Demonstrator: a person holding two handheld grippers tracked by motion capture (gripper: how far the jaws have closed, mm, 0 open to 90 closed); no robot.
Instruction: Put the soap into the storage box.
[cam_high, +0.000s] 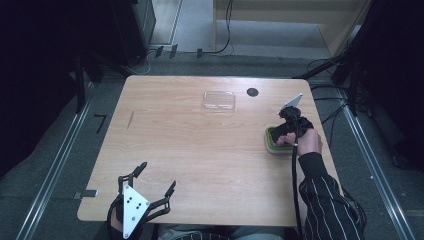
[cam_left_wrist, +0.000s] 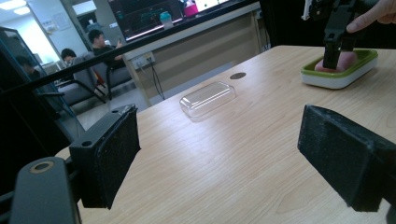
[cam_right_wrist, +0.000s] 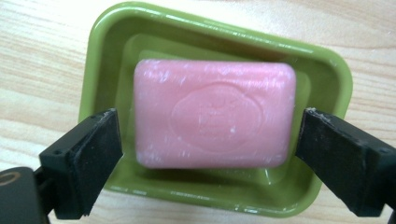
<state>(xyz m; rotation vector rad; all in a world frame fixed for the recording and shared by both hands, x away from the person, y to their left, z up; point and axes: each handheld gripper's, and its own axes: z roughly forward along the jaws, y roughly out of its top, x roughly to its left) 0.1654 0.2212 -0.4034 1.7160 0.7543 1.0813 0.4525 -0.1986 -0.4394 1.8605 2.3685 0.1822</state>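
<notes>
right gripper (cam_right_wrist: 208, 140): jaws apart, flanking pink soap (cam_right_wrist: 212, 112) in green dish (cam_right_wrist: 100, 56), far right | left gripper (cam_high: 150, 187): jaws apart, near left, holding nothing

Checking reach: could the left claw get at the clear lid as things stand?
Probably yes: bare table lies between the open left claw and the lid; the right claw is off at the soap dish.

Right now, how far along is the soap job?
Done: the pink soap lies in the green dish. In hand: the right gripper straddles it, pads apart from it. Left: the clear lid lies off on the table; the left gripper waits open.
</notes>
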